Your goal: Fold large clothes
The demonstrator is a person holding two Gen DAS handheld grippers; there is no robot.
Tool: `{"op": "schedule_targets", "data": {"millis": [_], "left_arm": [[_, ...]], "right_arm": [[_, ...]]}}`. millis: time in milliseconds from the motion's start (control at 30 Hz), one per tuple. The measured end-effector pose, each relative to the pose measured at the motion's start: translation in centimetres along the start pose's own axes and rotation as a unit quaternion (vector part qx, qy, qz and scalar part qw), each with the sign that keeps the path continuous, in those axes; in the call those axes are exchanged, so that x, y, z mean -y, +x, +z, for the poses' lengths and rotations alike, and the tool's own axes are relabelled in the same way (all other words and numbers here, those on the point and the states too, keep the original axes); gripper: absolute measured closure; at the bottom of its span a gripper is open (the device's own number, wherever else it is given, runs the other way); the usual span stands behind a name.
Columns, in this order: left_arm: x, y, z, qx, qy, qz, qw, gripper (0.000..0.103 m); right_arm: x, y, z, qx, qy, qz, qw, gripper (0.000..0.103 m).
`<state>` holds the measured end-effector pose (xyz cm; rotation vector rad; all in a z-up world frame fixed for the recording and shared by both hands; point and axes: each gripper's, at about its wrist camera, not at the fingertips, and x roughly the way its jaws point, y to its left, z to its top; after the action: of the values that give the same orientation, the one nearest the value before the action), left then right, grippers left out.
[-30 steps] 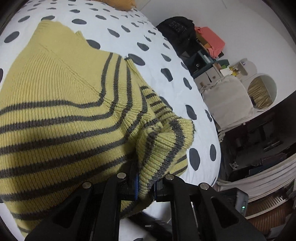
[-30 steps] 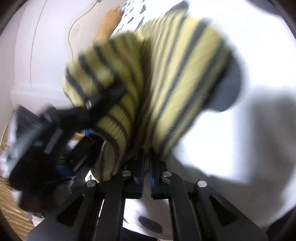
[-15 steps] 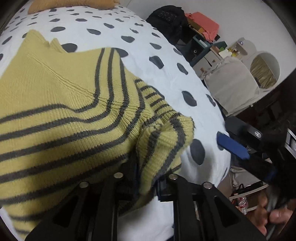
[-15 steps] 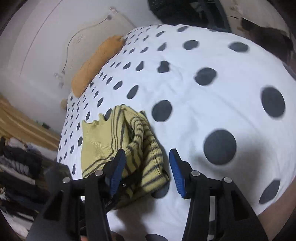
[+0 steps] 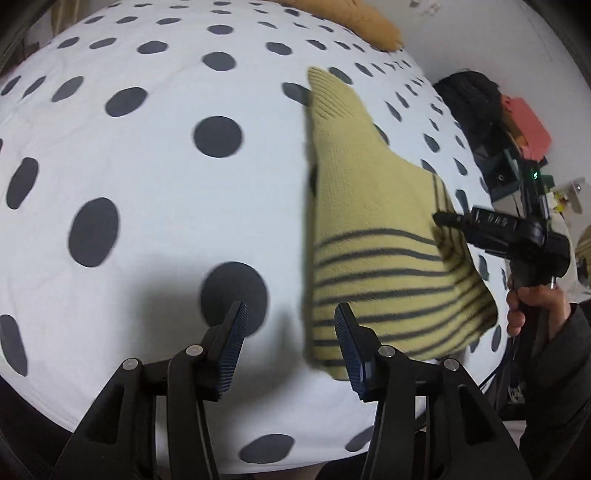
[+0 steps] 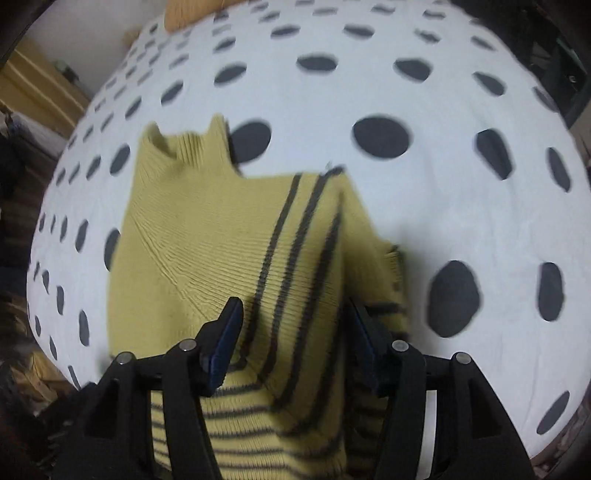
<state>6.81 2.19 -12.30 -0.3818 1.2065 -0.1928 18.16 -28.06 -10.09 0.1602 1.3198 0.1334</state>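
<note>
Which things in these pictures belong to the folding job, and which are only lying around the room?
Belongs to the job:
- yellow knitted sweater with dark grey stripes, partly folded
- white bedspread with dark grey dots under it
- left gripper, open
- right gripper, open

Only lying about:
- orange-brown pillow at the bed's far end
- black bag beside the bed
- coral-pink bag

Mustard-yellow knit sweater (image 6: 207, 236) with thin dark grey stripes, plain yellow at the collar. White bed cover (image 5: 147, 177), big dark grey dots all over. Orange pillow (image 5: 369, 22). Black tongs, blue pads (image 5: 236, 343).
</note>
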Motion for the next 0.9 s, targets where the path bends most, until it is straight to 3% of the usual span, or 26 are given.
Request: {"op": "schedule_targets", "data": {"millis": [33, 133, 200, 300, 333, 400, 433, 500, 600, 667, 700, 733, 867, 900], "left_arm": [[-0.1, -0.3, 0.1, 0.003, 0.008, 0.015, 0.9999, 0.053], [0.6, -0.3, 0.1, 0.0, 0.029, 0.027, 0.9992, 0.051], [0.6, 0.0, 0.0, -0.009, 0.024, 0.015, 0.9996, 0.051], [1.3, 1.2, 0.0, -0.019, 0.027, 0.007, 0.9994, 0.05], [1.6, 1.9, 0.1, -0.022, 0.028, 0.007, 0.9993, 0.05], [1.6, 2.5, 0.0, -0.031, 0.026, 0.005, 0.9991, 0.05], [1.5, 2.8, -0.1, -0.036, 0.023, 0.003, 0.9991, 0.05], [1.3, 3.2, -0.1, -0.039, 0.018, 0.004, 0.9991, 0.049], [0.9, 3.5, -0.1, -0.044, 0.007, 0.006, 0.999, 0.049], [0.6, 3.6, -0.1, -0.048, -0.001, 0.007, 0.9988, 0.049], [0.5, 3.6, -0.2, -0.05, -0.004, 0.006, 0.9987, 0.049], [0.3, 3.6, -0.2, -0.051, -0.008, 0.006, 0.9986, 0.048], [-0.6, 3.4, -0.2, -0.051, -0.021, 0.014, 0.9984, 0.043], [-0.9, 3.4, -0.3, -0.053, -0.024, 0.016, 0.9982, 0.043]], "right_arm": [[-0.4, 0.6, 0.0, -0.003, -0.015, -0.018, 1.0, 0.071], [-1.6, 0.2, -0.2, 0.003, -0.049, -0.074, 0.996, 0.089], [-1.9, -1.1, -0.2, 0.019, -0.073, -0.112, 0.991, 0.09], [-0.2, -2.3, -0.7, 0.043, -0.09, -0.216, 0.971, 0.103], [1.4, -2.1, -0.8, 0.036, -0.077, -0.224, 0.971, 0.103], [4.6, -1.1, -1.5, 0.005, -0.039, -0.163, 0.986, 0.103], [5.4, -0.7, -2.2, 0.0, -0.032, -0.153, 0.988, 0.103], [5.5, -1.8, -3.5, 0.019, -0.022, -0.125, 0.992, 0.102], [4.6, -5.0, -4.1, 0.067, 0.004, -0.058, 0.996, 0.097], [3.6, -5.6, -3.6, 0.067, 0.005, -0.019, 0.998, 0.058], [2.9, -5.2, -3.1, 0.056, 0.0, -0.01, 0.998, 0.028], [2.1, -4.6, -2.8, 0.052, -0.008, -0.014, 0.999, 0.024], [0.6, -1.3, -2.2, -0.002, -0.038, -0.034, 0.999, 0.027], [0.5, -0.4, -2.2, -0.019, -0.037, -0.029, 0.999, 0.046]]}}
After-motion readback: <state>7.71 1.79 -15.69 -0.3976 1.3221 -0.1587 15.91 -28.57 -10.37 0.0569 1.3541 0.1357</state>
